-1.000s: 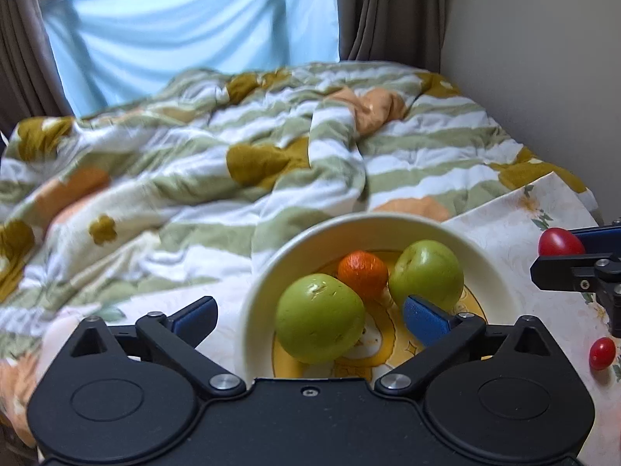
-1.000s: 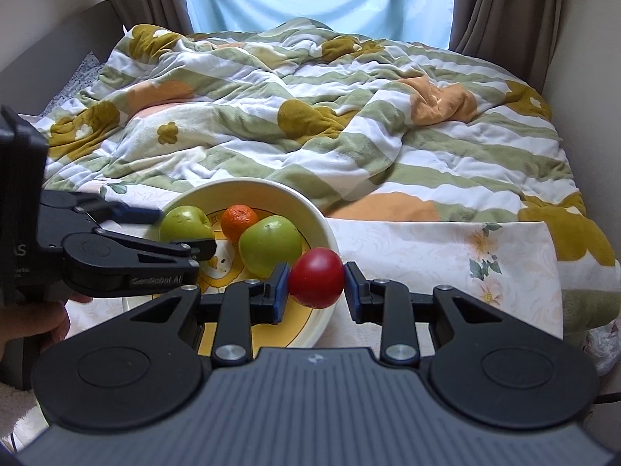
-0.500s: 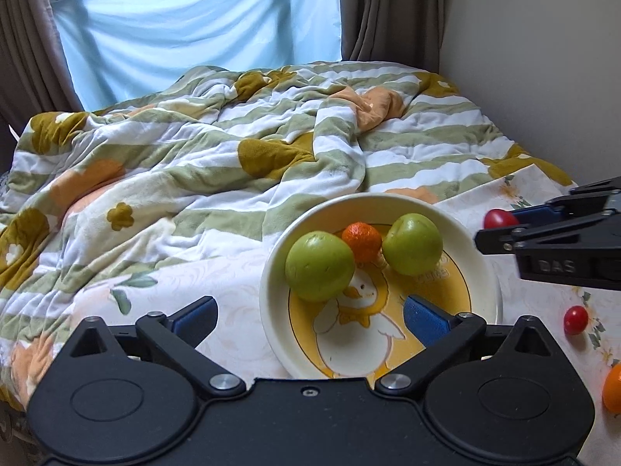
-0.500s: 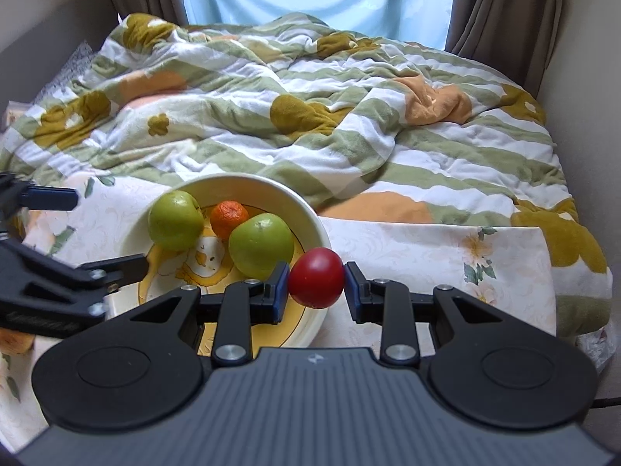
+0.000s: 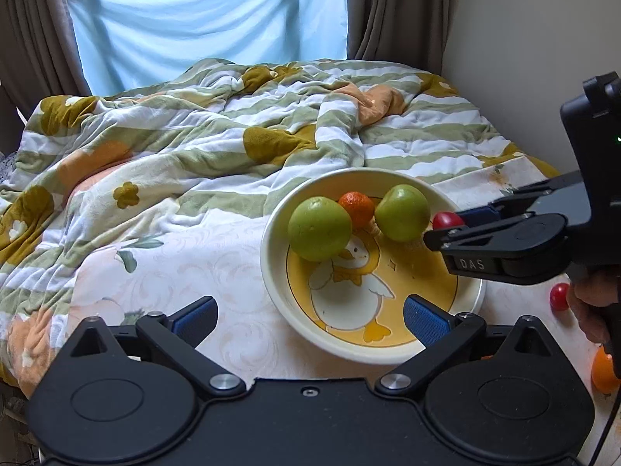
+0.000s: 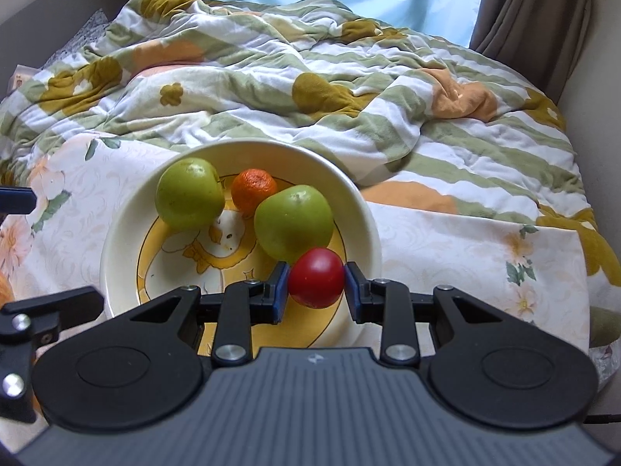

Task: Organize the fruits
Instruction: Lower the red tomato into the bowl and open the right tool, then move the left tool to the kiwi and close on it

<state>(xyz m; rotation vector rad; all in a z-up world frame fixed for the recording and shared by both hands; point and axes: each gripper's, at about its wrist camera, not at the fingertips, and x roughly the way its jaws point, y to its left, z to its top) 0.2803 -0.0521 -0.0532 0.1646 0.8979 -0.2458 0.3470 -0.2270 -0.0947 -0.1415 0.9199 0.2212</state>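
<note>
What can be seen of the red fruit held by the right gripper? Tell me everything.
The red fruit is small, round, smooth and glossy, whole and unmarked. The right gripper is shut on it, one blue-padded finger pressing each side. It hangs over the near right part of the bowl, just in front of a green apple; whether they touch is unclear. Its underside is hidden.

The black right gripper [image 6: 316, 285] tilts downward, blue pads clamped on something small; the black left gripper [image 5: 308, 316] tilts downward, jaws spread wide.
</note>
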